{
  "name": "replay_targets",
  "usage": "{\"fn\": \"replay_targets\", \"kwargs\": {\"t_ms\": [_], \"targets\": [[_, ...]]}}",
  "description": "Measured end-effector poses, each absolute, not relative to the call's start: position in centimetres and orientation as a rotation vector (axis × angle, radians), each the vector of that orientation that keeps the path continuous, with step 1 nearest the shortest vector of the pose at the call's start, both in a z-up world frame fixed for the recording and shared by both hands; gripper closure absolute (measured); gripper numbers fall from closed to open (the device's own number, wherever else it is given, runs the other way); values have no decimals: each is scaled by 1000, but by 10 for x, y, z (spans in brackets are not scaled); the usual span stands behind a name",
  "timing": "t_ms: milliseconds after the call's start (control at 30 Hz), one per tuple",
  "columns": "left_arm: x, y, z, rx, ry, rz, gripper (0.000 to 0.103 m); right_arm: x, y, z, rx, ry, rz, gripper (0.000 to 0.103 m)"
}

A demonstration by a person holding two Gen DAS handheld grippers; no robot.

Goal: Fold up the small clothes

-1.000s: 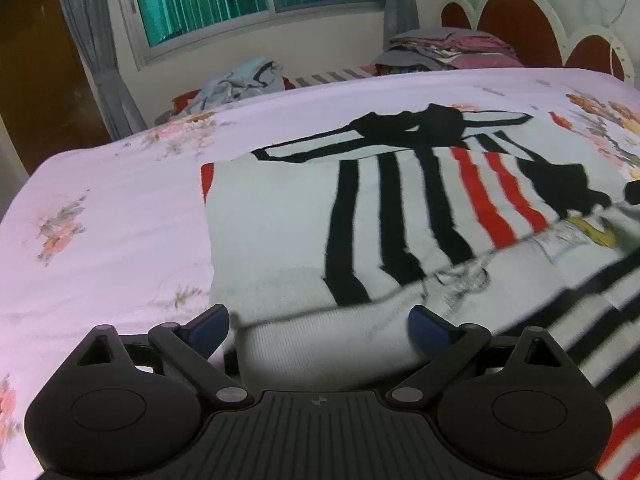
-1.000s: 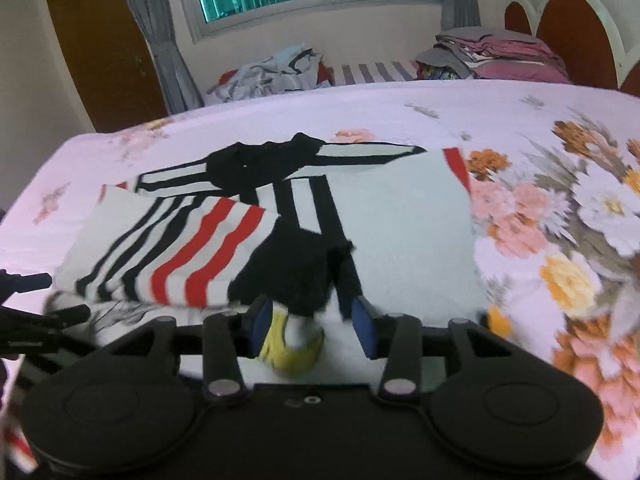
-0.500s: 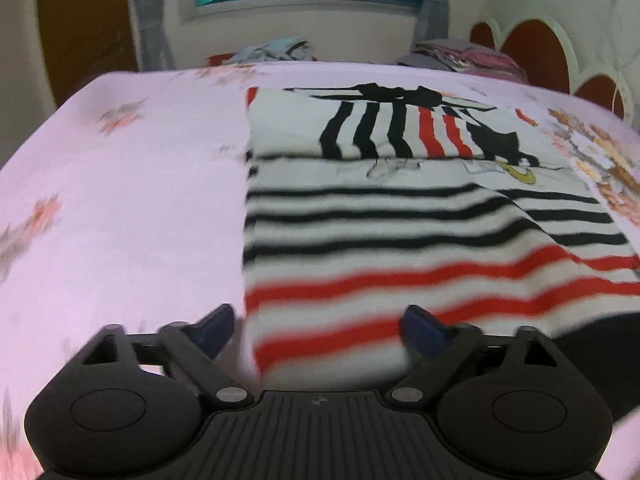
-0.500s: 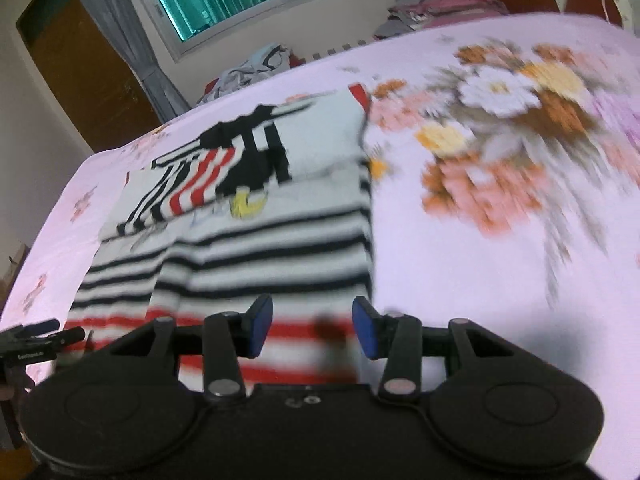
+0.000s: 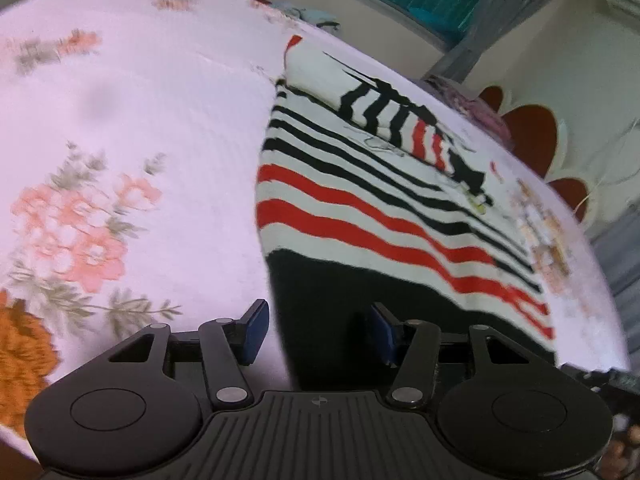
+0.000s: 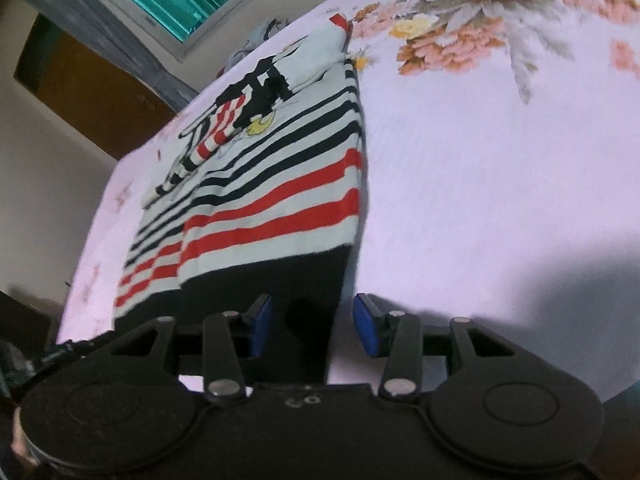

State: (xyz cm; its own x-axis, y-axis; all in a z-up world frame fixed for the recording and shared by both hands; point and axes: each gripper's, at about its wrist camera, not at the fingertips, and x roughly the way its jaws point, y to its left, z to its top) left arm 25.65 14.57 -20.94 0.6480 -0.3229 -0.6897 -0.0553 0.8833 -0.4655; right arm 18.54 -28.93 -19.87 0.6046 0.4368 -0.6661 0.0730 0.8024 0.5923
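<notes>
I have both grippers, left (image 5: 314, 334) and right (image 6: 312, 330), with jaws released over the shirt's (image 6: 280, 200) black hem at lower centre of each frame; the shirt lies flat on the bed (image 6: 500, 160). I'd judge the next move is to pinch both corners evenly; then lift together.

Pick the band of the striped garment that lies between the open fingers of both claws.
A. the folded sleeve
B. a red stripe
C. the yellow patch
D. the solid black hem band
D: in both wrist views the black hem band of the striped garment sits between the open fingers of the left claw and the right claw.
</notes>
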Motion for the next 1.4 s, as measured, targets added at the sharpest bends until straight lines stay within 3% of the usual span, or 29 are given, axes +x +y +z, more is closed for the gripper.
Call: {"fn": "replay_targets", "kwargs": {"t_ms": [200, 333, 433, 467, 500, 633, 833, 1100, 1400], "targets": [[257, 148, -218, -595, 867, -222, 49, 190, -281, -208, 723, 936, 270, 59], [257, 150, -221, -614, 873, -242, 56, 188, -273, -208, 689, 943, 300, 63], [269, 153, -223, -635, 889, -241, 71, 198, -278, -212, 720, 937, 272, 79], [272, 151, -224, -626, 894, -240, 94, 200, -279, -213, 725, 939, 269, 91], [274, 149, -224, -611, 902, -233, 97, 203, -279, -214, 710, 946, 266, 95], [256, 151, -207, -583, 789, -202, 97, 189, -288, -191, 667, 827, 308, 97], [266, 144, -212, -500, 857, -159, 97, 192, -296, -208, 702, 859, 269, 97], [254, 165, -201, -762, 704, -124, 97, 200, -306, -165, 684, 732, 305, 97], [294, 165, -150, -789, 558, -195, 97, 248, -310, -134, 734, 652, 313, 97]]}}
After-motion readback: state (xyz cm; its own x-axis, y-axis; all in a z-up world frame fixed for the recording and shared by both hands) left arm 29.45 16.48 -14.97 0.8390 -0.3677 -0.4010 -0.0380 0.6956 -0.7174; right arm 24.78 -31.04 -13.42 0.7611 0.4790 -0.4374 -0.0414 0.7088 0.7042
